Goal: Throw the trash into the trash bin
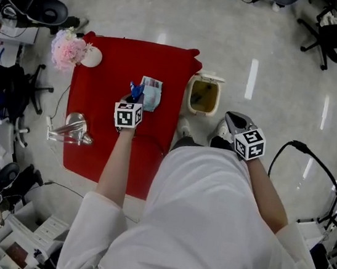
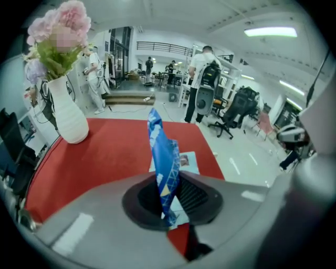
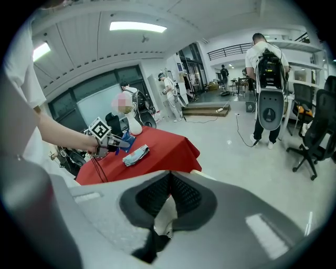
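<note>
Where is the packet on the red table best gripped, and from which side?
Probably from above, tilted, pinching the packet at its long edge nearer the bin. It lies almost flat on the cloth, so a level approach would find little to pinch; that edge is clear of the left gripper.

I seem to be working in a big open lab or office hall. It has a glossy pale grey floor [image 1: 142, 9], black swivel office chairs [image 2: 235, 109] at the far right and a black cable [image 1: 298, 144] trailing near me. Long ceiling strip lights [image 2: 270, 31] run overhead, with a railed mezzanine [image 2: 163, 48] far off and people with backpacks [image 2: 202, 84] standing about.
</note>
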Available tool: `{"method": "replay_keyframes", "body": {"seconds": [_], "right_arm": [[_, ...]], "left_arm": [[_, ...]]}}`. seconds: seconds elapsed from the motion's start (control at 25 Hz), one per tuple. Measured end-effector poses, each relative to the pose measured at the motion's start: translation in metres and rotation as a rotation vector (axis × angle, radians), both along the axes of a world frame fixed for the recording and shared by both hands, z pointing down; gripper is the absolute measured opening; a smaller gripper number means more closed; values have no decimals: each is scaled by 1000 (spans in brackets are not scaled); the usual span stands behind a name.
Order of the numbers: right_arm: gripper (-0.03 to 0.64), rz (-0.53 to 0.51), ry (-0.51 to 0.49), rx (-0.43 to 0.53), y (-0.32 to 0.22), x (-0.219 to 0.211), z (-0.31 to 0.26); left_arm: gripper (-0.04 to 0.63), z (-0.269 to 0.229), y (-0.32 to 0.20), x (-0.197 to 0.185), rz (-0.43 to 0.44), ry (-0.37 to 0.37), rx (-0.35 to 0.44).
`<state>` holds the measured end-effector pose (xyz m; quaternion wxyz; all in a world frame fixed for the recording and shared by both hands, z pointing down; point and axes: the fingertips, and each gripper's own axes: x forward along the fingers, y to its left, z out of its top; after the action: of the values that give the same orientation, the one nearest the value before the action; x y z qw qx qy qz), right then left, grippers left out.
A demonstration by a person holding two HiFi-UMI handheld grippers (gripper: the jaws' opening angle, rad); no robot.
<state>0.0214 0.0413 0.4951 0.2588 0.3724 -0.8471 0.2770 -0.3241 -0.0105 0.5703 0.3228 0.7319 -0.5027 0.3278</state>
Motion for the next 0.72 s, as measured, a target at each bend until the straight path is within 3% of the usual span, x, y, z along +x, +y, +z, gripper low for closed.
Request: {"method": "replay_keyframes", "body": {"seconds": [0.72], "right_arm": [[2,-3,-24,-8,8,45,7]], "left_arm": [[40,-12,11,94,87,23,-6]]}}
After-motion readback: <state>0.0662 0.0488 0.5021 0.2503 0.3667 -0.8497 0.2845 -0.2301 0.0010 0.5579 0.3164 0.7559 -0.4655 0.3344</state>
